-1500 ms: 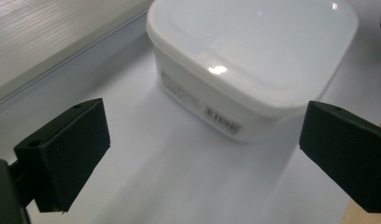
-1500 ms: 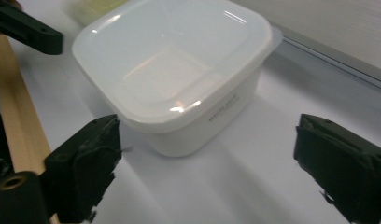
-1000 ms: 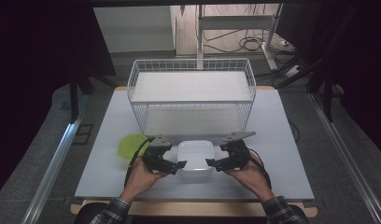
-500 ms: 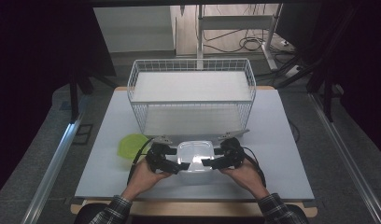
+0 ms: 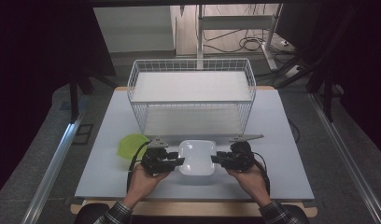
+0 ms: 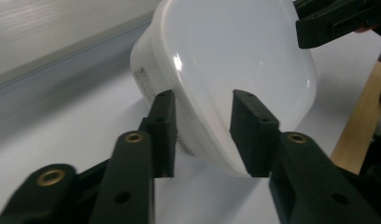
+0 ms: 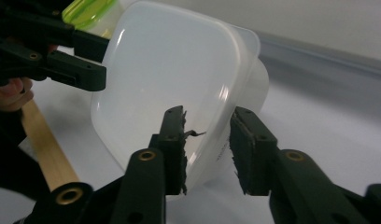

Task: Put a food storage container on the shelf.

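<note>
Both tongs, left (image 5: 178, 161) and right (image 5: 215, 159), are clenching opposite rims of the white container (image 5: 196, 157) (basket (image 5: 192, 100) lying straight ahead), having just been closing on it

Pale table (image 5: 291, 154) on grey floor (image 5: 347, 140); dark surroundings; metal stand (image 5: 200, 28) behind (cables (image 5: 249, 43) beside it).

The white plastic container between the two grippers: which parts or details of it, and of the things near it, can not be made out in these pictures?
- White plastic container: its base is hidden in the high view by its own body.
- Printed label on its wall: too small and blurred in both gripper views.
- Green translucent lid: the left gripper covers its near part in the high view; the picture edge cuts it in the right gripper view.
- Wire basket: its far wall's foot is hidden by its shelf.
</note>
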The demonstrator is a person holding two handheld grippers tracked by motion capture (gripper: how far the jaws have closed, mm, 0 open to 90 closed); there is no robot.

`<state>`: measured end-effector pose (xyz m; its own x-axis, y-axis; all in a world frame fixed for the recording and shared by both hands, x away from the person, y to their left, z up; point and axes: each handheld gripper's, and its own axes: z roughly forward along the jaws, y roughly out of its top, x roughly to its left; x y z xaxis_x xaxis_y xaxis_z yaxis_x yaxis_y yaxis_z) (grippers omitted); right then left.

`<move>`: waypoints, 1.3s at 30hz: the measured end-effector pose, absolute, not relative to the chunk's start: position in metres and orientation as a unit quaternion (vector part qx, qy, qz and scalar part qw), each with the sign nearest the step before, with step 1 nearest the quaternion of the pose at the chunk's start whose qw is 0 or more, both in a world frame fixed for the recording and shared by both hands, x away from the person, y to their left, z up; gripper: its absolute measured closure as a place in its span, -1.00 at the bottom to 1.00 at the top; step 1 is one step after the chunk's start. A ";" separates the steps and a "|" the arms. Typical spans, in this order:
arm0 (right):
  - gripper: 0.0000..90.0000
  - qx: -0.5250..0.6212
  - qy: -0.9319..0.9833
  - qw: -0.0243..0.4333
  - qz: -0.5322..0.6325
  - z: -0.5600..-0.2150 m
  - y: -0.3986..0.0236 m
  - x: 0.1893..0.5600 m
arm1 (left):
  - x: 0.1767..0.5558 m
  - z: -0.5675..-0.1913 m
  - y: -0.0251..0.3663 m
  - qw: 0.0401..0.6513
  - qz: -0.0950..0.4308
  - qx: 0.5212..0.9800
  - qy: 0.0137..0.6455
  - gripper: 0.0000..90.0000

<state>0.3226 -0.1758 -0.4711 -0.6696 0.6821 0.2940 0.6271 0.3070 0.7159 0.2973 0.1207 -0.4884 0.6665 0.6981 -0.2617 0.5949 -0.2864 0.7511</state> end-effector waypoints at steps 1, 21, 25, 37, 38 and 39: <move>0.56 0.410 0.803 0.034 0.431 -0.471 -0.176 0.322 | 0.297 -0.489 0.121 0.442 0.061 0.796 0.409 0.45; 0.72 0.402 0.778 0.122 0.467 -0.459 -0.169 0.309 | 0.293 -0.473 0.123 0.463 0.111 0.770 0.425 0.73; 0.72 0.395 0.776 0.129 0.475 -0.451 -0.167 0.311 | 0.295 -0.462 0.123 0.463 0.125 0.771 0.418 0.73; 0.72 0.376 0.762 0.164 0.501 -0.409 -0.165 0.318 | 0.303 -0.416 0.123 0.478 0.168 0.761 0.405 0.72; 0.72 0.374 0.761 0.165 0.503 -0.404 -0.165 0.318 | 0.303 -0.412 0.124 0.479 0.170 0.761 0.403 0.72; 0.72 0.371 0.761 0.168 0.505 -0.400 -0.164 0.319 | 0.304 -0.408 0.125 0.481 0.171 0.759 0.404 0.72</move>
